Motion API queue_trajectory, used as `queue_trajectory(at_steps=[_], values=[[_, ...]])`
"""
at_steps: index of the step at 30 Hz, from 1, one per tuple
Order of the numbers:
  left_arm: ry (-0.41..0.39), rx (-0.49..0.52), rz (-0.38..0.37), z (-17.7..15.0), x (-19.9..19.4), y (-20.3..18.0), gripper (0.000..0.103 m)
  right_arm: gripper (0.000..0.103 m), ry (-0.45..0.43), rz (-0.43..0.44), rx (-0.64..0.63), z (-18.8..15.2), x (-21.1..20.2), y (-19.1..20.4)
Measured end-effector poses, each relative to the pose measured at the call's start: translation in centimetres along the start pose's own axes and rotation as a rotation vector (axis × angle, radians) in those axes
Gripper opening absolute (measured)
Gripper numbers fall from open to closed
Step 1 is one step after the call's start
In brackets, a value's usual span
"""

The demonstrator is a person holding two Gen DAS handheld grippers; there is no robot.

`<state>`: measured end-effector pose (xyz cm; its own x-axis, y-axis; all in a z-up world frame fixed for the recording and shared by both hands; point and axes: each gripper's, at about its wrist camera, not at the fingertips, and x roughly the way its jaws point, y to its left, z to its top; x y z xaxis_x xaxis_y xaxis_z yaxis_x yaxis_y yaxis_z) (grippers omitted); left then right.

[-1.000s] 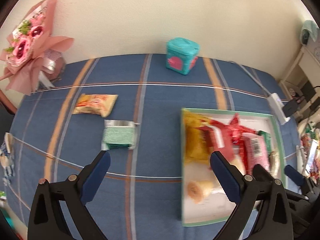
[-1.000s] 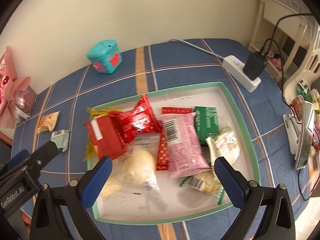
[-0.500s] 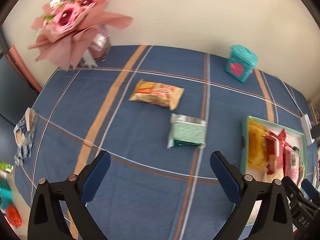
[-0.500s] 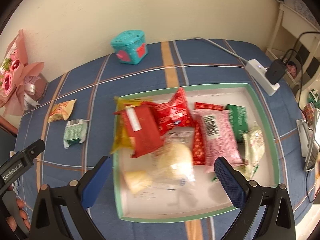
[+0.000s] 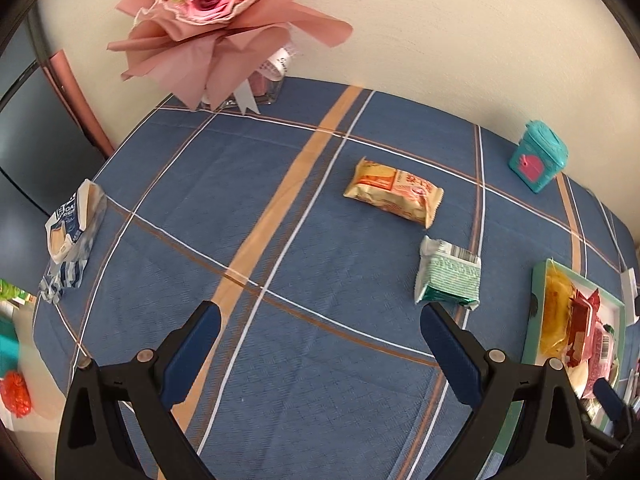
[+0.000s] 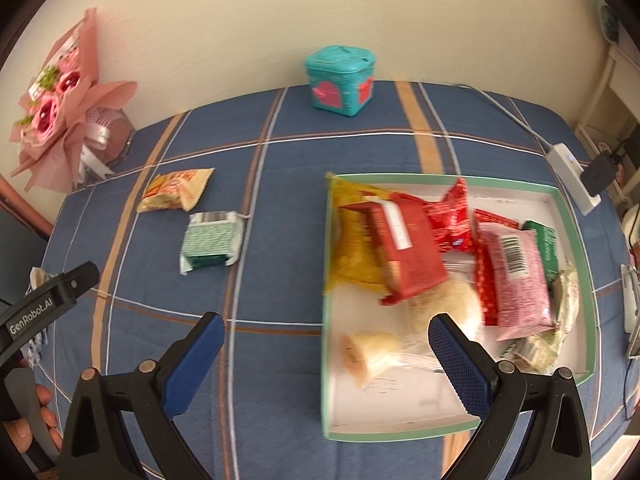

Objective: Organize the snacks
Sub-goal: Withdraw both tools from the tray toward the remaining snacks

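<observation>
**Two packets out, the rest in the tray**

Two crinkly foil snack packets lie loose on your table's blue plaid cloth (image 5: 280, 360): a glossy orange-and-cream pillow packet (image 5: 394, 192) and, just beside it, a green-patterned packet with a barcode strip (image 5: 448, 276). The others are heaped in the shallow white cardboard tray with a green rim (image 6: 452, 434), among them a matte red bar wrapper (image 6: 404, 252) and a pink speckled packet with a barcode (image 6: 516, 276).

Your left claw (image 5: 316, 354) is spread wide and empty above bare cloth; "GenRobot.AI" reads along its side in the right view. Your right claw (image 6: 322, 356) is equally wide apart, straddling the tray's left wall.

A crumpled blue-and-white bag (image 5: 70, 236) sits at the table's left edge.
</observation>
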<state>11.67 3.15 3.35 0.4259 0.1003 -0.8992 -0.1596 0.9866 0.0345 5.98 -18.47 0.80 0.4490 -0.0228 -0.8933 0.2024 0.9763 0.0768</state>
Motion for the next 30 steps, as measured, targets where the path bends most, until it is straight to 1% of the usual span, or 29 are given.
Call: queue_trajectory(at_steps=[6, 12, 23, 27, 30], values=[[0.002, -0.020, 0.009, 0.2, 0.3, 1.2, 0.100, 0.103, 0.011, 0.016, -0.048, -0.2, 0.7, 2.7], [0.013, -0.039, 0.002, 0.5, 1.0, 1.8, 0.100, 0.103, 0.012, 0.005, -0.075, 0.2, 1.3, 4.2], [0.031, -0.065, -0.031, 1.9, 3.2, 2.0, 0.100, 0.103, 0.014, -0.017, -0.102, 2.0, 3.1, 5.6], [0.023, -0.066, -0.041, 2.7, 3.9, 1.9, 0.100, 0.103, 0.006, -0.008, -0.097, 3.1, 3.9, 5.7], [0.016, -0.066, -0.040, 3.3, 4.5, 1.8, 0.100, 0.103, 0.000, -0.021, -0.091, 3.8, 4.5, 5.9]])
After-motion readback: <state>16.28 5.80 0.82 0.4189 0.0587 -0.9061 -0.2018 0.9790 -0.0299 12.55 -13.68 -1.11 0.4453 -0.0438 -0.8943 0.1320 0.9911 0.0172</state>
